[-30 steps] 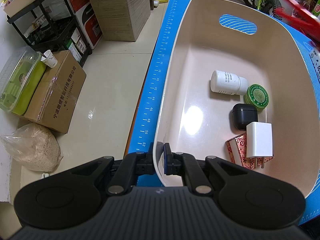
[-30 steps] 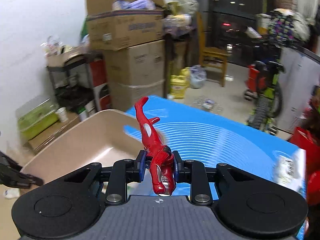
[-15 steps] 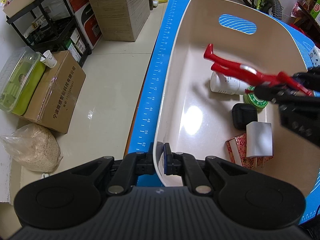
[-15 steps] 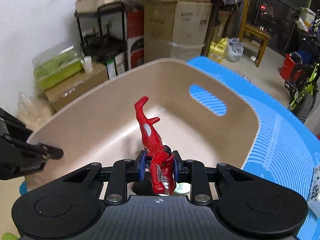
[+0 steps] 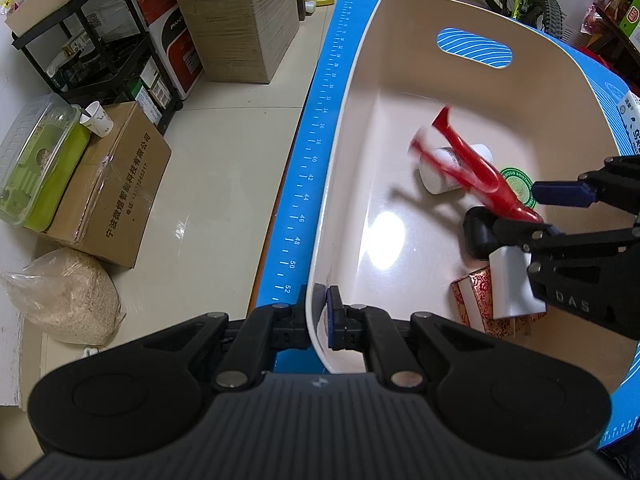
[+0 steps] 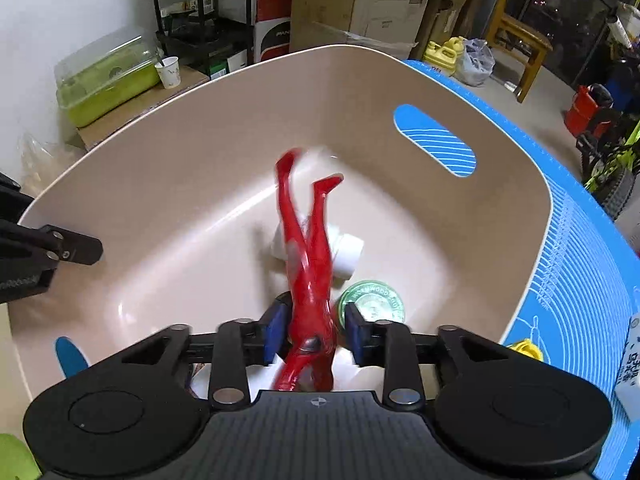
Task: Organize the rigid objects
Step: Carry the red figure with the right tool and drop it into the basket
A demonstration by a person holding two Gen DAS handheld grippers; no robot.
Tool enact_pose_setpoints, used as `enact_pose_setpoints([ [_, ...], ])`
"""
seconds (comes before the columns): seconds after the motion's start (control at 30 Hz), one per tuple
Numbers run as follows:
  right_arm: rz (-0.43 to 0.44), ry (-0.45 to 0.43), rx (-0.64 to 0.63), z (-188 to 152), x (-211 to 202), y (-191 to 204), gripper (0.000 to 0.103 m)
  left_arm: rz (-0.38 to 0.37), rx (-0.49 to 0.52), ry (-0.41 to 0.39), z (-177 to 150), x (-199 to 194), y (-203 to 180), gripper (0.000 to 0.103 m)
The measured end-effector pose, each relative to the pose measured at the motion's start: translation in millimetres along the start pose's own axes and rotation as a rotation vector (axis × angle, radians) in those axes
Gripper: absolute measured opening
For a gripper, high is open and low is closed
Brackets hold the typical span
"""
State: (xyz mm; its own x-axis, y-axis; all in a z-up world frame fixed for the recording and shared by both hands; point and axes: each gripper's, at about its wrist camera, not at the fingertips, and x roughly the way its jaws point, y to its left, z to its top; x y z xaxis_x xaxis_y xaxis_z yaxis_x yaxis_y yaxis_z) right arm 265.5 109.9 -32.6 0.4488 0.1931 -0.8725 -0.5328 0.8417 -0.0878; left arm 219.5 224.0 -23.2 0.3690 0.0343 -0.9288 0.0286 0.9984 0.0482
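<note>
A beige basket [image 5: 352,92] [image 6: 168,160] stands on a blue mat. My left gripper [image 5: 318,316] is shut on the basket's near rim. My right gripper [image 6: 312,328] [image 5: 548,208] is open over the basket; the red figure [image 6: 306,256] [image 5: 476,172] is between its jaws, motion-blurred, apparently loose, legs pointing away. Under it lie a white bottle [image 5: 436,168] [image 6: 348,252], a green round tin [image 6: 370,304] [image 5: 520,188], a black case [image 5: 478,232], a white charger [image 5: 512,284] and a red patterned box [image 5: 476,300].
The blue mat [image 5: 304,184] [image 6: 580,248] edges the table. A yellow item [image 6: 526,350] and a white pack [image 6: 628,372] lie on the mat right of the basket. Cardboard boxes [image 5: 120,184], a black shelf [image 5: 92,40] and a green container [image 5: 36,164] stand on the floor left.
My right gripper moved down into the basket and opened. The red figure came loose and its legs spread. My left gripper kept its hold on the rim.
</note>
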Motion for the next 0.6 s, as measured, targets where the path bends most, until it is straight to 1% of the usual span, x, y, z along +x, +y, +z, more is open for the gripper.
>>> enact_pose_setpoints([
  [0.13,0.016,-0.030,0.003,3,-12,0,0.070,0.000,0.000,0.000,0,0,0,0.009],
  [0.2,0.019,-0.056,0.030,5,-22,-5,0.075,0.000,0.000,0.000,0,0,0,0.009],
  [0.33,0.029,-0.112,0.096,7,-43,-25,0.075,0.000,0.000,0.000,0,0,0,0.009],
  [0.43,0.028,-0.161,0.150,8,-61,-49,0.076,0.000,0.000,0.001,0,1,-1,0.009],
  [0.6,-0.003,-0.225,0.239,-1,-88,-92,0.079,0.000,0.000,0.000,0,1,-1,0.009],
])
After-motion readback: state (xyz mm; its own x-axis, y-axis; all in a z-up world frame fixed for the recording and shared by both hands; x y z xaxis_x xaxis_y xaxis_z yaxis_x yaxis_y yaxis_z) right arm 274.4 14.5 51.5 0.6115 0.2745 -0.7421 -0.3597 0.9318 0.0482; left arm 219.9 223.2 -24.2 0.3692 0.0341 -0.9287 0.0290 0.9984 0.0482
